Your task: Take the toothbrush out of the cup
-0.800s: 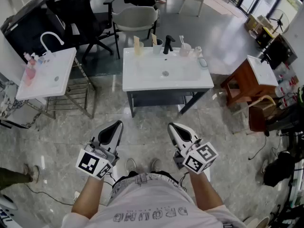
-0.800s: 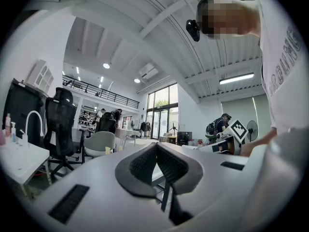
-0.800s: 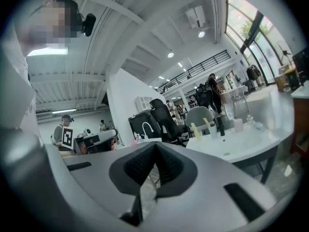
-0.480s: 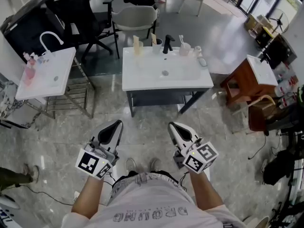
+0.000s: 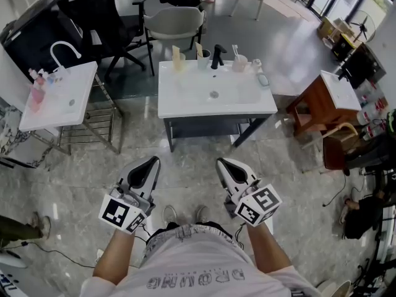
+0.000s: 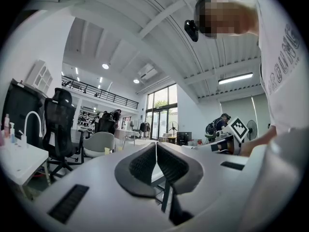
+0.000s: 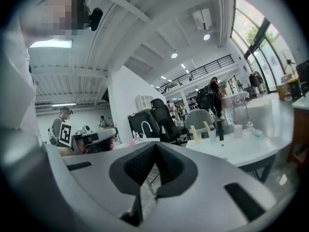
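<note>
**White basin ahead, both grippers shut and empty**

The person stands on the grey stone floor (image 5: 185, 159), well back from the white washbasin (image 5: 185, 104), with both tools held low in front of the body. The left gripper (image 5: 150, 164) and the right gripper (image 5: 223, 166) each have their jaws pressed together. Each gripper view shows the dark pads meeting, with nothing caught between them. The toothbrush (image 5: 236, 51) stands upright in its cup (image 5: 240, 62) on the far ledge of the basin. The cup sits just right of the black tap (image 5: 216, 56), with a small bottle (image 5: 256, 64) near it on the right.

From where I stand, the job has hardly begun; this is the approach. I'd walk right up to the basin first rather than stretch for it. The cup sits right of centre, so the right gripper looks the natural one to lead. Its jaws should open before they get near. It should then come down over the handle, clear of tap and bottle, and pinch above the cup's rim. A straight upward lift should keep the cup from tipping, and the left gripper could steady the cup if it wobbles.
</note>
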The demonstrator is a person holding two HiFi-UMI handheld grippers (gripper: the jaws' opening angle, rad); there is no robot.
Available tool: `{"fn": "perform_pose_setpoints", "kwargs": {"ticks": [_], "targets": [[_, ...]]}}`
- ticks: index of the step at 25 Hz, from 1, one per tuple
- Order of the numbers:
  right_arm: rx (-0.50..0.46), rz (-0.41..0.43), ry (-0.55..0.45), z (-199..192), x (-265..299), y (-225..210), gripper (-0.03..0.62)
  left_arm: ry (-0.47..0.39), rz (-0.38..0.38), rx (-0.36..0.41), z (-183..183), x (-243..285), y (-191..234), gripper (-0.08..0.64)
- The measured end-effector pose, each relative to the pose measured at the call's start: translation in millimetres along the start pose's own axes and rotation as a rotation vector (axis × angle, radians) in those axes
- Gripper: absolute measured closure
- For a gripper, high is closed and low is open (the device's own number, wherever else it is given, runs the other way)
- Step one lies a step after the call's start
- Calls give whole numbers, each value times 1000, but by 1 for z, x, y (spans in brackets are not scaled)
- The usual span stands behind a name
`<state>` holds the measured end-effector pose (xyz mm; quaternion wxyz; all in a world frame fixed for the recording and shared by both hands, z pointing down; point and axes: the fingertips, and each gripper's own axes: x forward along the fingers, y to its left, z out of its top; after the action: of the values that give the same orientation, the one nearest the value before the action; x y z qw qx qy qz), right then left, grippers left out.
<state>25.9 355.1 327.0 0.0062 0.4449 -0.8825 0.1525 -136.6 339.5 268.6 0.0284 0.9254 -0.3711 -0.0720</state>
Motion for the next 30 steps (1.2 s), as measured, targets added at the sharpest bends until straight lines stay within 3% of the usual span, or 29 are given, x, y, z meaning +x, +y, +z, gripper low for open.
{"fn": "perform_pose_setpoints", "kwargs": {"ticks": [21,24,30], "targets": [[14,-21,-17,7,2,-9,554,16,11,0,-3,6,7,534],[16,-28,-23,7,3,-11,535,21,18,0,-4,6,8,480],[20,-38,-33,7,3,-15,515,21,19,5,-6,8,10,459]]}}
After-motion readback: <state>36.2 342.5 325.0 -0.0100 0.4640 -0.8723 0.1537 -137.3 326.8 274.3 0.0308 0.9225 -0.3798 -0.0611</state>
